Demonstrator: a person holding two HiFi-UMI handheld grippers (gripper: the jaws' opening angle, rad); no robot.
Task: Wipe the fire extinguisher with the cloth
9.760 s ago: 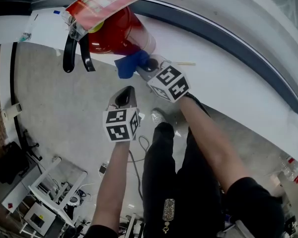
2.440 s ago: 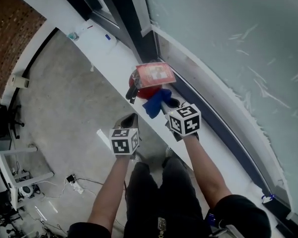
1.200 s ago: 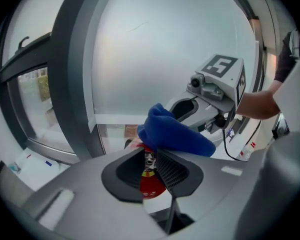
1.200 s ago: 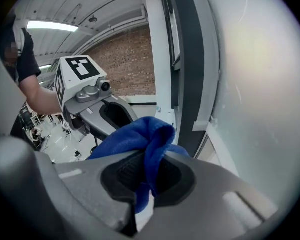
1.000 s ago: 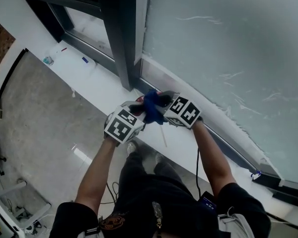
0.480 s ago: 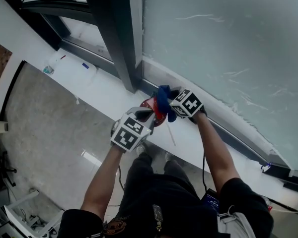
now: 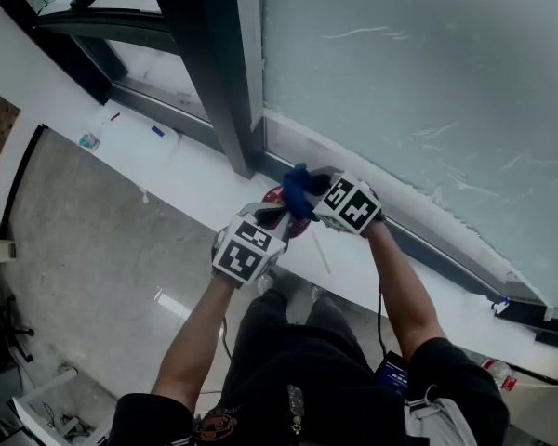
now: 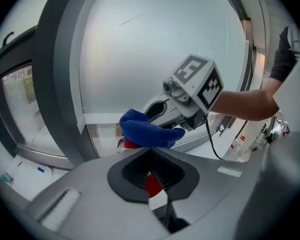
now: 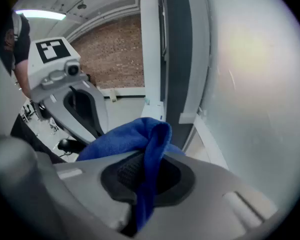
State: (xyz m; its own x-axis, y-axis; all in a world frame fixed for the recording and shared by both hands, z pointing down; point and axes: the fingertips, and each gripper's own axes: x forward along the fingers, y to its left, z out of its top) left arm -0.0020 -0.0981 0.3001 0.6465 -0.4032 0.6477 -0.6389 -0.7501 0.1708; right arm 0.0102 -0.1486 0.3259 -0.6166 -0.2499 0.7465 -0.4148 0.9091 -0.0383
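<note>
Ahead of both your grippers runs the white window ledge [image 7: 191, 170], bearing the red fire extinguisher [image 8: 130, 145]. Your left gripper [image 7: 270, 214] has its jaws together at the extinguisher's top. Your right gripper [image 7: 312, 189] is clamped on the blue cloth [image 9: 140, 134], just above it.

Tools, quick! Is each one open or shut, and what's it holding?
Left tool: shut, pinching what looks like a thin red tag.
Right tool: shut on the blue cloth.
</note>
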